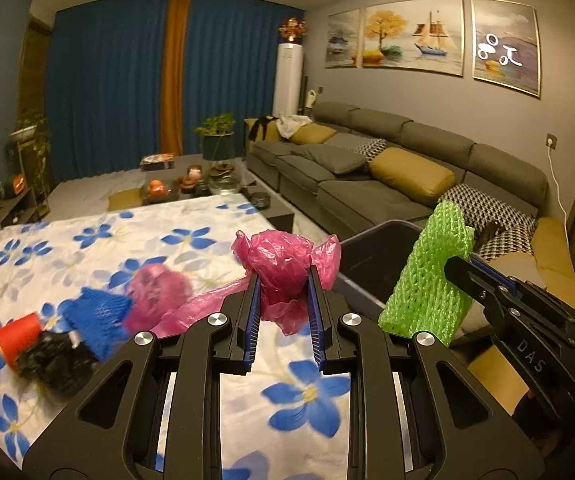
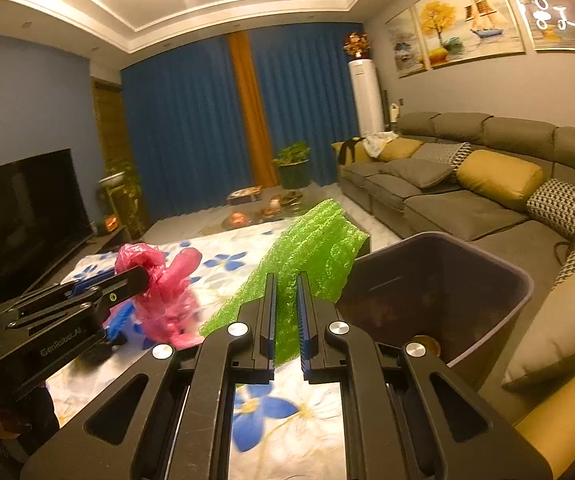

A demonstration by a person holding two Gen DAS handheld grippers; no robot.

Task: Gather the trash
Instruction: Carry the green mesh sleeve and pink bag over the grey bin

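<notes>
My left gripper [image 1: 283, 280] is shut on a crumpled pink plastic bag [image 1: 283, 264], held above the flowered cloth [image 1: 87, 240]. To its right, my right gripper [image 2: 286, 284] is shut on a green foam net [image 2: 311, 248], which hangs beside the rim of a dark bin [image 2: 439, 280]. In the left wrist view the green foam net [image 1: 427, 276] and right gripper [image 1: 453, 266] sit just in front of the dark bin [image 1: 375, 252]. The right wrist view shows the pink bag [image 2: 159, 280] in the left gripper [image 2: 145, 276]. On the cloth lie a blue foam net [image 1: 95, 316], another pink bag [image 1: 159, 296], a red cup [image 1: 17, 334] and a black bag [image 1: 53, 360].
A grey sofa [image 1: 387, 168] with yellow and patterned cushions runs along the right, behind the bin. A coffee table [image 1: 207, 184] with bowls and a plant stands beyond the cloth. A television [image 2: 35, 208] is at the left. Blue curtains cover the far wall.
</notes>
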